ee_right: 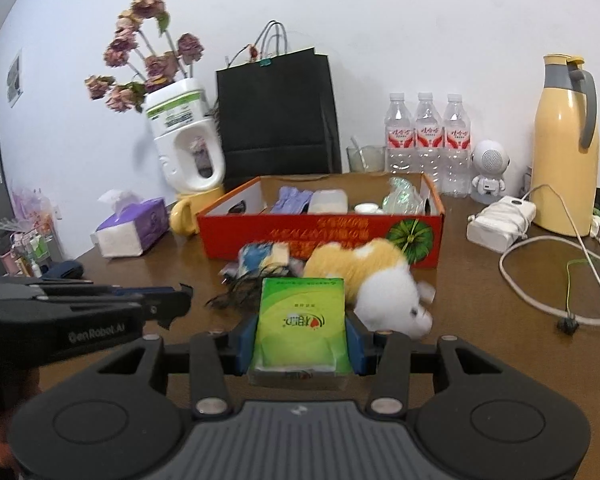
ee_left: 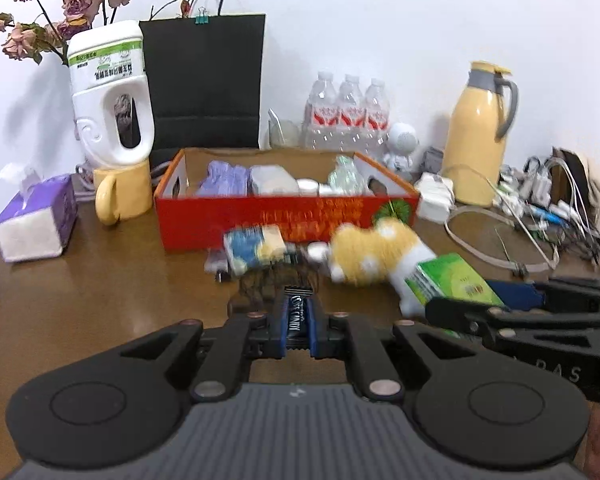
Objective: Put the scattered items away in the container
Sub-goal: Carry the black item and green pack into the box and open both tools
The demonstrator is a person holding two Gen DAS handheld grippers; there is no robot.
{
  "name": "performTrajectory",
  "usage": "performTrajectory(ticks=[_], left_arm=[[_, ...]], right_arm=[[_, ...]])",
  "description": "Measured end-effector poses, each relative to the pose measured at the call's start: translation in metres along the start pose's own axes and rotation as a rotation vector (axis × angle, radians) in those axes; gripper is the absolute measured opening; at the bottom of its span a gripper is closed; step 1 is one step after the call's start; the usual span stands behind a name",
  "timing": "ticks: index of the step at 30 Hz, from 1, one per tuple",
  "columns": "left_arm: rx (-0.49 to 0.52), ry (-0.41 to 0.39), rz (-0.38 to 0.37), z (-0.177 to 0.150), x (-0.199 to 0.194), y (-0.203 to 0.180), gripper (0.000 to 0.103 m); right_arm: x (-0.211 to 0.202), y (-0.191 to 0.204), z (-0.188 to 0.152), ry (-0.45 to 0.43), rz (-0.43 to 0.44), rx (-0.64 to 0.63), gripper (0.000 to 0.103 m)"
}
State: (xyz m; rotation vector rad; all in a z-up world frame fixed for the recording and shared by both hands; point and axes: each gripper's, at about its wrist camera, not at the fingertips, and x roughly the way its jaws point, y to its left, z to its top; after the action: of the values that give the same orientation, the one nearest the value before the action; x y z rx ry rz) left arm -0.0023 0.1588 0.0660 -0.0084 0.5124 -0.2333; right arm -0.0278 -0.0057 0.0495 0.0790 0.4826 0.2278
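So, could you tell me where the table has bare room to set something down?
Bare wood lies between the purple tissue box and the red box, left of the front pile. It is crowded around the plush toy before the red box, and by the cables right of it, below the yellow thermos.

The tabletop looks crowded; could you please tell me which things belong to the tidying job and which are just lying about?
Job: candy bar in left gripper; green tissue pack in right gripper; plush toy; blue-yellow packet; red box.

Lying about: yellow thermos; water bottles; black bag; purple tissue box.
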Motion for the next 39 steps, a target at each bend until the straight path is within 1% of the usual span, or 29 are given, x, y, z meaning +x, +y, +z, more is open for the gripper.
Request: performTrajectory(ticks=[5,10,13,15,16,18,20,21,24,25,26,28,30,33,36,39], left_arm=[[-0.016,-0.022,-0.011,0.037,0.038,0.017,0.010],[-0.031,-0.041,-0.010,0.084,0.086,0.035,0.010],[-0.035,-0.012,0.009,0.111,0.117,0.046,0.010],[-0.043,0.047,-0.005,0.123,0.143,0.052,0.010],[-0.061,0.089,-0.009,0.128,0.158,0.055,0.010],[-0.096,0.181,-0.049,0.135,0.186,0.060,0.010],[-0.149,0.279,-0.086,0.138,0.210,0.066,0.010],[-0.165,0.313,-0.102,0.139,0.221,0.068,0.010],[-0.188,0.424,-0.095,0.138,0.252,0.074,0.010],[-0.193,0.455,-0.078,0.137,0.260,0.075,0.010],[-0.180,0.481,-0.079,0.134,0.265,0.075,0.010],[-0.166,0.513,-0.054,0.130,0.274,0.074,0.010],[-0.154,0.530,-0.048,0.127,0.279,0.072,0.010],[-0.160,0.541,-0.056,0.125,0.280,0.072,0.011],[-0.196,0.576,-0.080,0.128,0.279,0.074,0.013],[-0.180,0.560,-0.075,0.139,0.267,0.074,0.015]], right_arm=[[0.032,-0.014,0.030,-0.007,0.000,0.016,0.044],[0.077,-0.033,0.075,-0.029,0.004,0.035,0.044],[0.111,-0.048,0.105,-0.003,0.017,0.038,0.044],[0.135,-0.057,0.124,0.032,0.031,0.054,0.044],[0.151,-0.063,0.134,0.066,0.041,0.061,0.044],[0.184,-0.072,0.149,0.160,0.057,0.089,0.044],[0.218,-0.081,0.158,0.277,0.071,0.129,0.044],[0.232,-0.085,0.161,0.331,0.071,0.146,0.044],[0.263,-0.090,0.165,0.447,0.048,0.151,0.044],[0.271,-0.091,0.165,0.478,0.041,0.152,0.044],[0.278,-0.092,0.165,0.510,0.036,0.163,0.044],[0.291,-0.094,0.163,0.573,0.037,0.177,0.044],[0.300,-0.093,0.160,0.624,0.027,0.166,0.044],[0.312,-0.092,0.152,0.692,0.019,0.157,0.044],[0.315,-0.091,0.152,0.702,0.004,0.160,0.044],[0.308,-0.088,0.157,0.711,-0.008,0.177,0.046]])
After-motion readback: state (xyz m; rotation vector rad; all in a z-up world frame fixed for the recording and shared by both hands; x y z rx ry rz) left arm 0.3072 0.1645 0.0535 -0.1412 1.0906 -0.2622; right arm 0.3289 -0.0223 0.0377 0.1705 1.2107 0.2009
